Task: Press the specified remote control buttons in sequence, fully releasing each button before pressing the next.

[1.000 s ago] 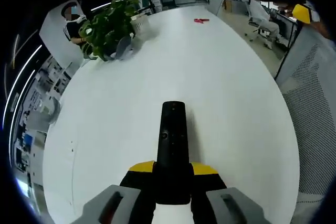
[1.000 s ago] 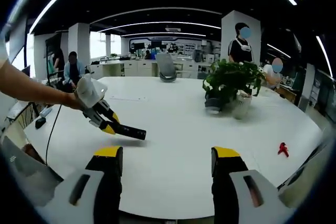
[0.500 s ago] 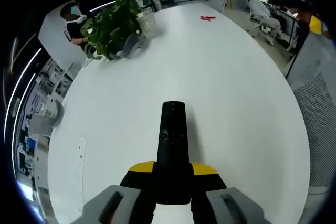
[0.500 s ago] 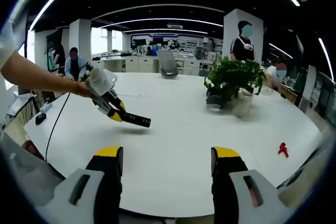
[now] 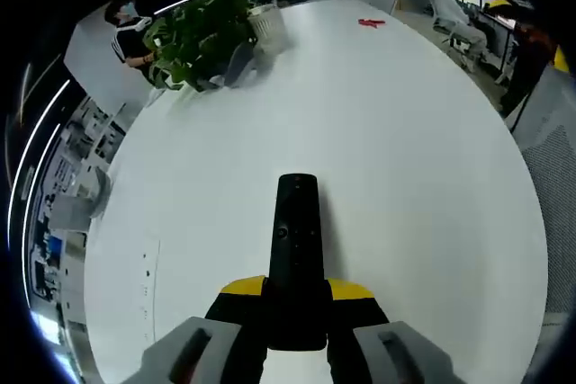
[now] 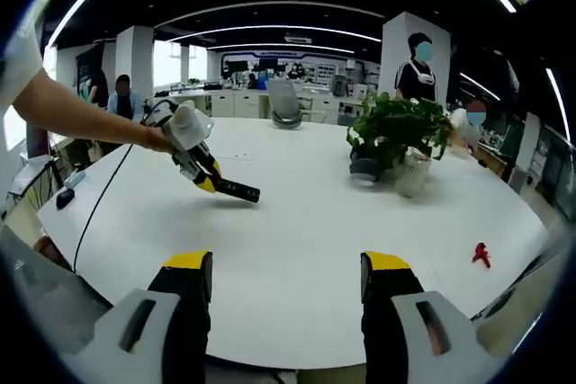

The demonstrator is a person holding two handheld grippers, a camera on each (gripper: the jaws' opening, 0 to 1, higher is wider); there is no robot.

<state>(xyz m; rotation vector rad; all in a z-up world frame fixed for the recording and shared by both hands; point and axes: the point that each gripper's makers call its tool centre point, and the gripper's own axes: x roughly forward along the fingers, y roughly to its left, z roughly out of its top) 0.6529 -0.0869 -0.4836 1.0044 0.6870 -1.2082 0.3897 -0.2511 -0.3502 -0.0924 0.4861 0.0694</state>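
the rear end of the remote control (image 5: 296,249) is hidden between the jaws of the left tool (image 5: 296,299). its buttons are too small to tell apart. the small red thing (image 6: 481,254) on the counter (image 6: 306,249) is too small to identify.

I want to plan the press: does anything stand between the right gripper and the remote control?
Nothing visible does. In the right gripper view, only bare white table lies between the open right gripper and the remote control, which the left gripper holds.
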